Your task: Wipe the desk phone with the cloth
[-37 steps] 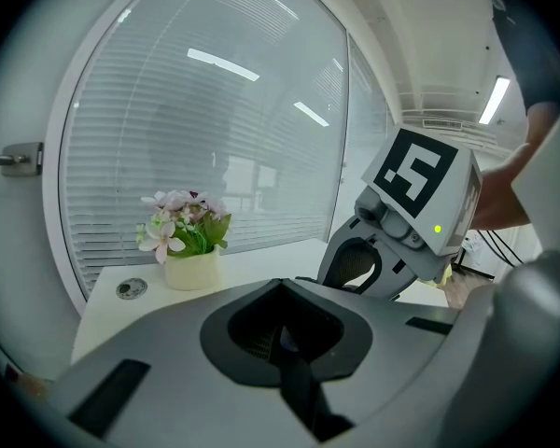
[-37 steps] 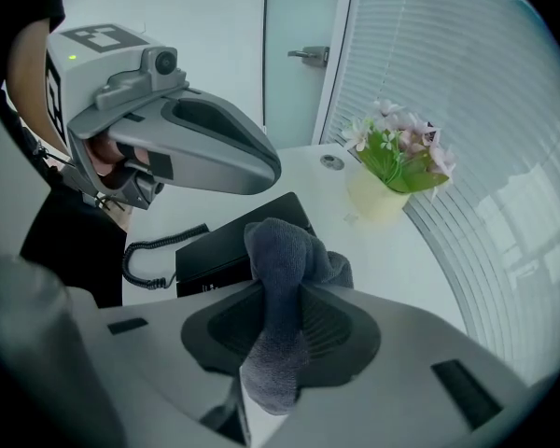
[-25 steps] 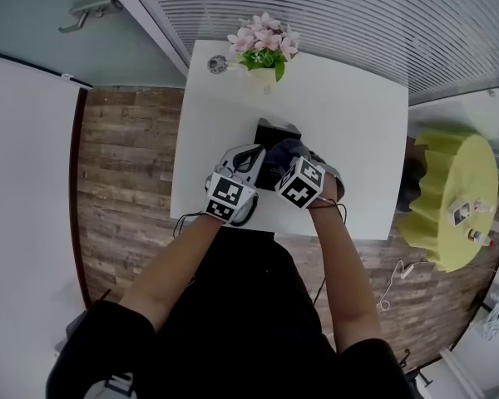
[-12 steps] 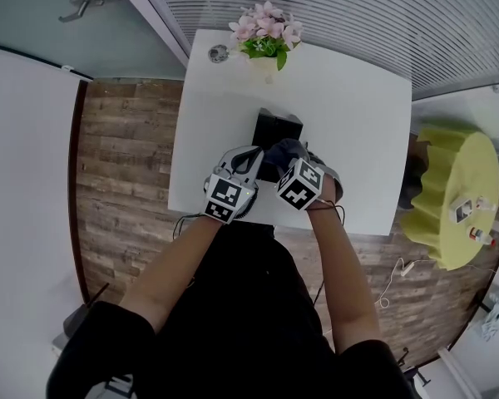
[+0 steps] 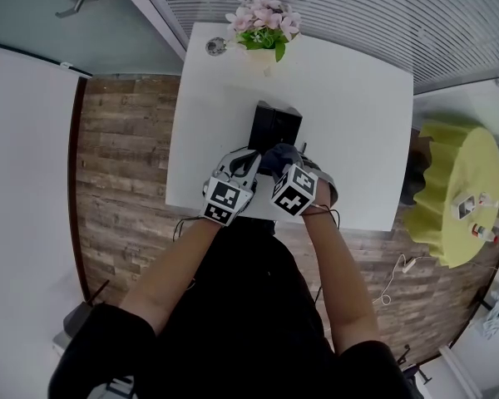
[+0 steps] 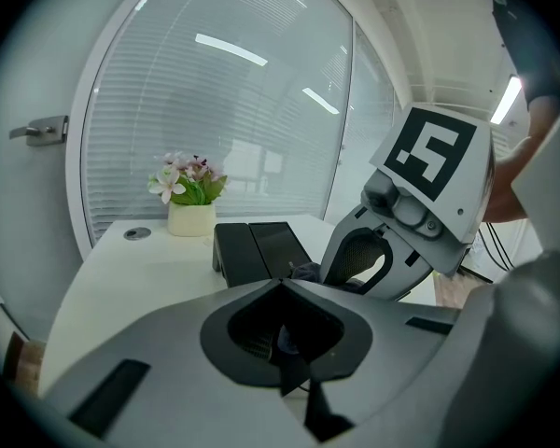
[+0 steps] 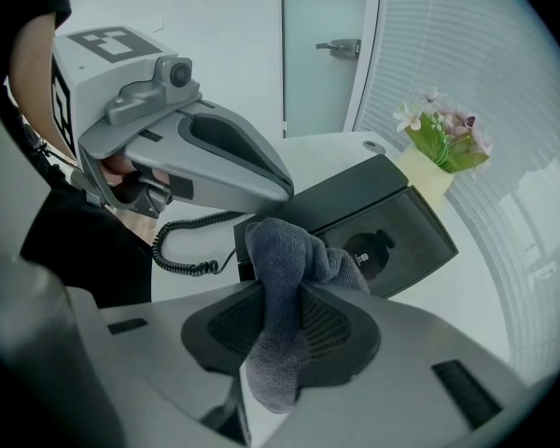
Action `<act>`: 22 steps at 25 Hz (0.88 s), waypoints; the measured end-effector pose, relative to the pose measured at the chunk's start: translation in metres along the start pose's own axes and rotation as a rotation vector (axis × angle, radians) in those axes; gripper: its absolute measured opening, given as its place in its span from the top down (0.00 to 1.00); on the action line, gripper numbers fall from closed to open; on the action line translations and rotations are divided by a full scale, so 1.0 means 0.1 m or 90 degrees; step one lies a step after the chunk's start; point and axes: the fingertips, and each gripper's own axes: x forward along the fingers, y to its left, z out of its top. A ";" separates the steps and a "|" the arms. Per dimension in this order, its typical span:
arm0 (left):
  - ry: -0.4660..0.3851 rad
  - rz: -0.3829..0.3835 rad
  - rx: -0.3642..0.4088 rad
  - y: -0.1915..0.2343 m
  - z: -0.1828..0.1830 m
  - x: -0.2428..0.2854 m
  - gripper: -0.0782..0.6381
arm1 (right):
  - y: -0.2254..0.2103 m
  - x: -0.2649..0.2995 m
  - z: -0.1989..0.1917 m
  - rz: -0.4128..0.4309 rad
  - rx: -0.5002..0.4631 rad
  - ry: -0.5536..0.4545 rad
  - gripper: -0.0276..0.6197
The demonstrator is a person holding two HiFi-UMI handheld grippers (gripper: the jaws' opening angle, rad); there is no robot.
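**Grey cloth held at the desk phone**

The right gripper (image 7: 282, 297) has its fingers clamped on a grey cloth (image 7: 278, 250). The cloth's bunched end pokes out past the fingertips and lies at the near edge of the black phone (image 7: 373, 217). The left gripper (image 6: 285, 284), fingers closed together, hovers just beside it. The phone stands mid-desk (image 5: 358, 115).

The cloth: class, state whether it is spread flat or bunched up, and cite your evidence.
Bunched up: the cloth is pinched between the right gripper's jaws, crumpled above them, a tail hanging below.
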 end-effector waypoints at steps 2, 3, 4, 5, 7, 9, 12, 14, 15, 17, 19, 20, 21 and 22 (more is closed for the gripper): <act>0.005 -0.001 0.001 -0.03 -0.05 -0.01 0.88 | 0.07 0.02 -0.02 0.006 -0.004 0.002 0.79; 0.007 -0.002 0.001 -0.04 -0.07 -0.01 0.88 | 0.10 0.03 -0.03 0.009 -0.007 0.005 0.79; 0.009 -0.001 0.001 -0.05 -0.09 -0.02 0.88 | 0.14 0.04 -0.04 0.011 -0.010 0.007 0.79; 0.011 -0.001 0.000 -0.06 -0.11 -0.03 0.88 | 0.17 0.05 -0.05 0.014 -0.013 0.009 0.79; 0.013 0.002 -0.003 -0.07 -0.14 -0.04 0.88 | 0.24 0.08 -0.07 0.021 -0.018 0.014 0.79; 0.012 0.006 -0.008 -0.07 -0.16 -0.05 0.88 | 0.30 0.10 -0.09 0.028 -0.023 0.019 0.79; 0.007 0.010 -0.011 -0.09 -0.15 -0.07 0.88 | 0.38 0.13 -0.13 0.039 -0.027 0.025 0.79; 0.002 0.013 -0.014 -0.10 -0.14 -0.10 0.88 | 0.43 0.13 -0.15 0.046 -0.028 0.025 0.79; -0.003 0.015 -0.022 -0.10 -0.12 -0.12 0.88 | 0.45 0.13 -0.15 0.045 -0.030 0.024 0.79; -0.019 0.020 -0.047 -0.08 -0.06 -0.18 0.88 | 0.47 0.12 -0.16 0.045 -0.030 0.019 0.79; -0.032 0.025 -0.058 -0.06 0.04 -0.25 0.88 | 0.47 0.07 -0.17 0.045 -0.025 0.010 0.79; -0.038 0.028 -0.055 -0.05 0.10 -0.29 0.88 | 0.47 0.02 -0.16 0.042 -0.019 0.001 0.79; -0.044 0.030 -0.049 -0.04 0.16 -0.33 0.88 | 0.46 -0.04 -0.14 0.038 -0.011 -0.011 0.79; -0.049 0.033 -0.042 -0.04 0.22 -0.38 0.88 | 0.44 -0.11 -0.12 0.035 -0.001 -0.026 0.79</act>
